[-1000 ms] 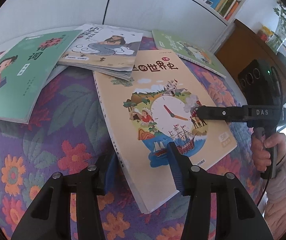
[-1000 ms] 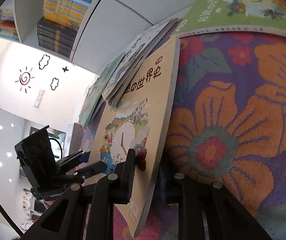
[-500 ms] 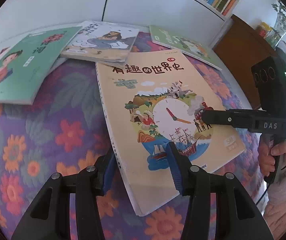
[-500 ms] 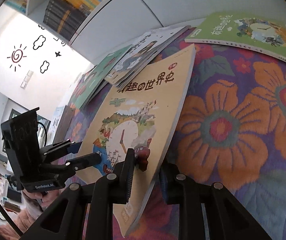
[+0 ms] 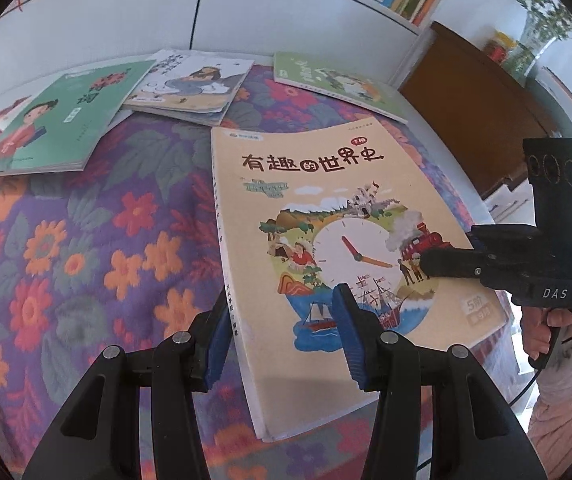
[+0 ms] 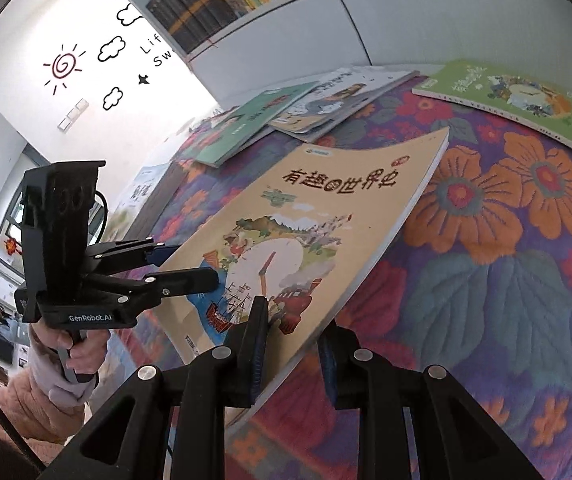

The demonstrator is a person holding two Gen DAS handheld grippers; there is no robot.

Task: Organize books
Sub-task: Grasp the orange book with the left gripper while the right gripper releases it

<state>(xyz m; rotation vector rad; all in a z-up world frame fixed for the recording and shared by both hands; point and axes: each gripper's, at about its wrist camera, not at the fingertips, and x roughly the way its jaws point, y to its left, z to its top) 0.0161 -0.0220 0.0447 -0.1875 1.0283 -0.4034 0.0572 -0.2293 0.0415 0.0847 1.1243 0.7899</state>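
Paperback stock: the tan clock-cover book [image 5: 326,240] is thin, light and flexes (far edge sags), so edge grips suit it. Left gripper [image 5: 282,336] clamps its spine-side near corner; right gripper [image 6: 292,344] clamps the opposite edge. Book extends ahead of both, raised above the floral cloth [image 5: 86,260].

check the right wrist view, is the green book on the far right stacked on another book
No, the green book lies alone, flat on the floral cloth, apart from the other books.

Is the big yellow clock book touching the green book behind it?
Apart. In the left wrist view, flowered cloth shows between the clock book and the green book.
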